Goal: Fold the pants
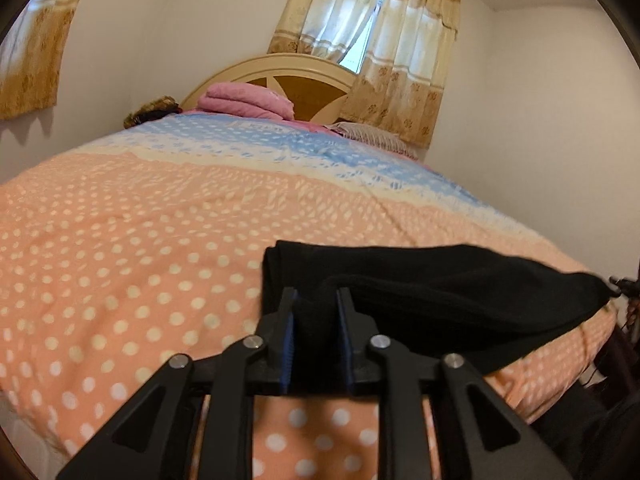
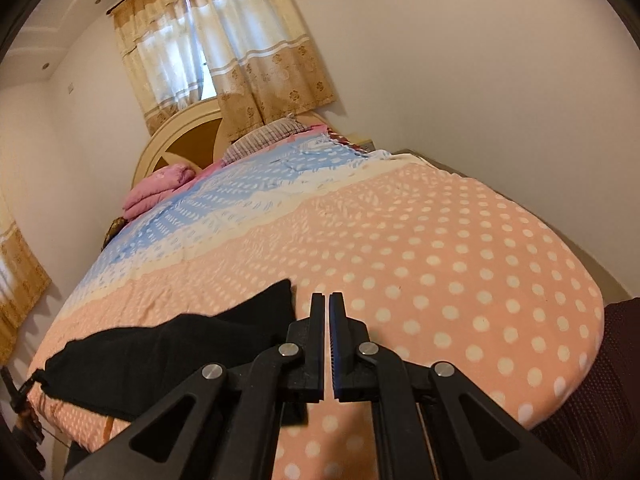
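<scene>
Black pants [image 1: 440,292] lie folded in a long band across the near end of a bed with a peach polka-dot cover [image 1: 140,240]. My left gripper [image 1: 316,294] is at the band's left end. Its jaws stand a little apart, and the black cloth lies loose between the blue pads. In the right wrist view the pants [image 2: 180,344] stretch leftward from just beside my right gripper [image 2: 327,298]. That gripper is shut, with only a thin slit between the pads and nothing in it. It hovers over the bed cover [image 2: 440,260], just right of the cloth's end.
A folded pink blanket [image 1: 244,100] and a striped pillow [image 1: 376,136] lie by the cream headboard [image 1: 304,76] at the far end. A curtained window [image 1: 372,32] hangs behind. Walls run close along both long sides of the bed. Dark red knit fabric [image 2: 600,380] shows at the bed's near right corner.
</scene>
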`<state>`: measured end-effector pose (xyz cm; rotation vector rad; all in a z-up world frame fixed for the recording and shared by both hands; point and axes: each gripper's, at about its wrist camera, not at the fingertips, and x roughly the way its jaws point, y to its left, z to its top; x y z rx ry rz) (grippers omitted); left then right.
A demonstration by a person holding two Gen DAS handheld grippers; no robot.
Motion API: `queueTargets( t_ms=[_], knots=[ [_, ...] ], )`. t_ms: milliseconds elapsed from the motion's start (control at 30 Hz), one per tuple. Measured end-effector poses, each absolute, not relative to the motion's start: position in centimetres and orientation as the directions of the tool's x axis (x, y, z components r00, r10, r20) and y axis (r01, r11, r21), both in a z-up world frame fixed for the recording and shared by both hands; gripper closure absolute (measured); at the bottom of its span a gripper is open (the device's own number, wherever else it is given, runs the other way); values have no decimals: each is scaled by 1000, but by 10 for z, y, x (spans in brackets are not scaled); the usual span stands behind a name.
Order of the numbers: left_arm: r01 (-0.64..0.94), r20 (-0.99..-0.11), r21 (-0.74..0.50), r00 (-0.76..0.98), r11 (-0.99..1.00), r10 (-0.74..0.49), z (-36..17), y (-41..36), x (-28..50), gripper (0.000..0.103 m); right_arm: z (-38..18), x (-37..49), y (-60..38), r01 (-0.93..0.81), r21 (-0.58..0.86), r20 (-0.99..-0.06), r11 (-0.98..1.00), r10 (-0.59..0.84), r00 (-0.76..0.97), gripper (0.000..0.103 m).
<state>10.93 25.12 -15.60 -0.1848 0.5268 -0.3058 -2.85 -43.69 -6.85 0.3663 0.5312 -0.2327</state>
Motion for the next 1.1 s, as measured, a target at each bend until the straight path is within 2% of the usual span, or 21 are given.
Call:
queueTargets(
  t_ms=[133, 200, 267, 300, 333, 367, 400, 667, 900, 1033, 1100],
  knots=[
    [218, -485, -166, 831, 962, -272, -157, 249, 101, 62, -55, -28, -406, 245, 247, -514, 937, -87, 853, 100],
    [216, -488, -143, 833, 966, -259, -157, 249, 96, 58, -48, -23, -384, 193, 241, -508, 951, -46, 860, 100],
    [215, -494, -102, 837, 971, -237, -156, 249, 90, 54, -42, -17, -361, 143, 221, -514, 965, -9, 858, 95],
    [215, -496, -84, 838, 973, -228, -157, 250, 88, 53, -40, -12, -347, 107, 204, -520, 973, 15, 854, 82],
    [210, -499, -60, 841, 976, -212, -157, 249, 86, 49, -38, -6, -331, 61, 193, -526, 979, 51, 849, 58],
    [199, -501, -28, 845, 980, -186, -158, 248, 84, 46, -37, -1, -315, 17, 189, -531, 982, 88, 843, 50],
    [190, -507, -4, 846, 982, -166, -159, 248, 83, 46, -35, 2, -298, -28, 186, -531, 982, 125, 838, 45],
    [95, -496, 122, 868, 988, -22, -162, 248, 83, 46, -43, 32, -185, -274, 109, -588, 956, 284, 757, 45],
    [173, -494, 71, 861, 982, -116, -160, 244, 78, 46, -66, 51, -116, -385, 65, -647, 921, 333, 686, 45],
    [216, -492, 97, 859, 972, -142, -160, 231, 70, 46, -76, 52, -97, -428, 59, -667, 902, 354, 655, 45],
    [222, -500, 126, 856, 967, -132, -163, 224, 71, 53, -81, 56, -88, -446, 70, -683, 892, 369, 630, 45]
  ],
)
